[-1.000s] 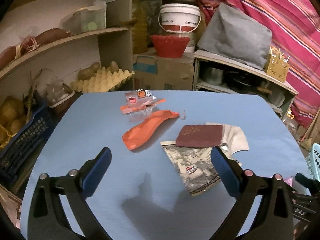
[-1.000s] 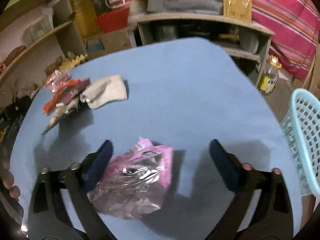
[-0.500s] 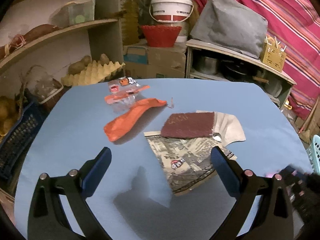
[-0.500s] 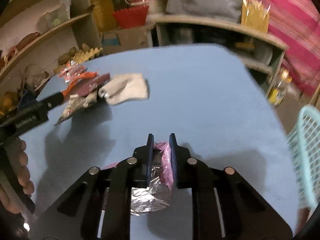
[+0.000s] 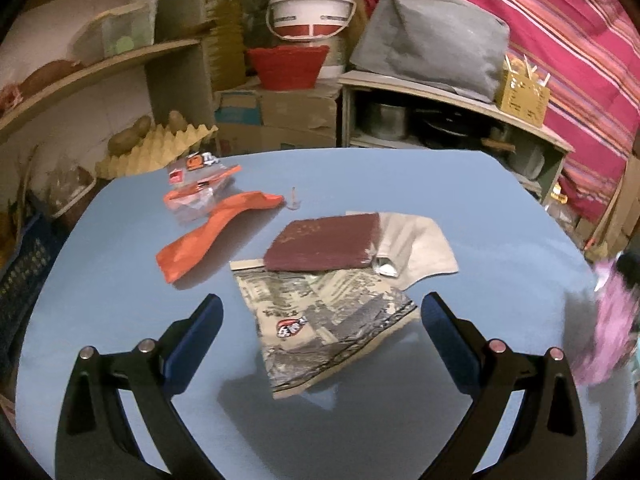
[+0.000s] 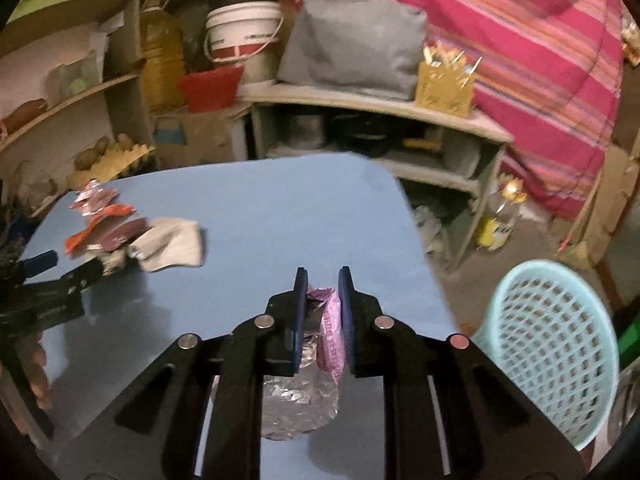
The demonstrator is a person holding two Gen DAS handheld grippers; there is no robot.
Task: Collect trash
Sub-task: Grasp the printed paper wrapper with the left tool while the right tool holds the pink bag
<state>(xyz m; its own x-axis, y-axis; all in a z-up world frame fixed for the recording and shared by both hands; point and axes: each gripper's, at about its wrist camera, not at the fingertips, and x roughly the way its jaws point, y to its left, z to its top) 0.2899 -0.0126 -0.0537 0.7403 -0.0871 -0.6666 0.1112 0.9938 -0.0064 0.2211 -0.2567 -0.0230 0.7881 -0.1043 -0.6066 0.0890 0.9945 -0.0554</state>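
My right gripper (image 6: 323, 280) is shut on a pink and silver foil wrapper (image 6: 316, 364) and holds it above the blue table (image 6: 260, 208). The wrapper also shows blurred at the right edge of the left wrist view (image 5: 612, 328). My left gripper (image 5: 320, 312) is open and empty just above a printed grey wrapper (image 5: 324, 324). Beyond it lie a maroon packet (image 5: 324, 246), a beige wrapper (image 5: 416, 248), an orange wrapper (image 5: 212, 232) and small clear and orange wrappers (image 5: 196, 192). A light blue mesh basket (image 6: 552, 344) stands on the floor to the right of the table.
Shelves with potatoes on an egg tray (image 5: 156, 144) stand left of the table. A low shelf (image 6: 360, 100) with a grey bag, a bucket and a red basket stands behind it. A plastic bottle (image 6: 500, 216) stands on the floor near the table's right corner.
My right gripper closed on the pink foil wrapper and lifted it off the table, turning right toward the basket. My left gripper moved forward over the printed wrapper.
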